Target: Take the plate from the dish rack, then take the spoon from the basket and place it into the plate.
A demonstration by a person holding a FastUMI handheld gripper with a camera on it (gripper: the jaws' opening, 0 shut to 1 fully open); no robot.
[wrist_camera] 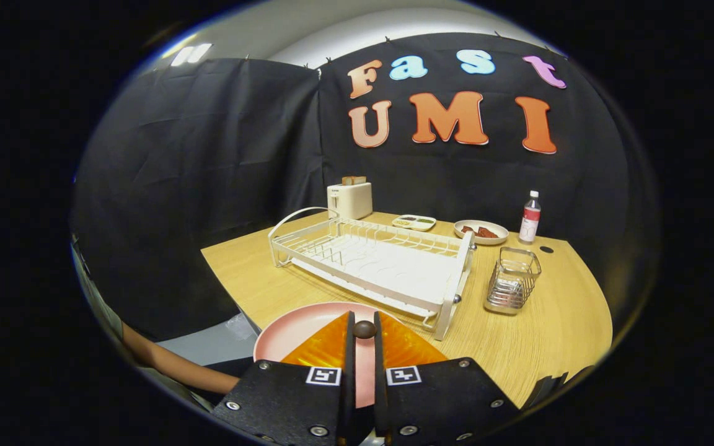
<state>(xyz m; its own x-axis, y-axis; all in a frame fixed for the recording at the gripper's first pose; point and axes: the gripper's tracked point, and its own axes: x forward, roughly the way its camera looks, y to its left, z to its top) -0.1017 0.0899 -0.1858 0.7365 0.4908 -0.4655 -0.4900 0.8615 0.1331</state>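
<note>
tongs (364, 334) gripping spoon (364, 329), over plate (298, 328)

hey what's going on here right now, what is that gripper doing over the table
A person's hand-held gripper is closed on a small dark rounded thing, likely the spoon's end, held above the pink plate at the table's near edge. The white dish rack ahead stands empty, so the plate looks already taken out. The wire basket sits to the rack's right. The spoon seems about to go into the plate.
</note>
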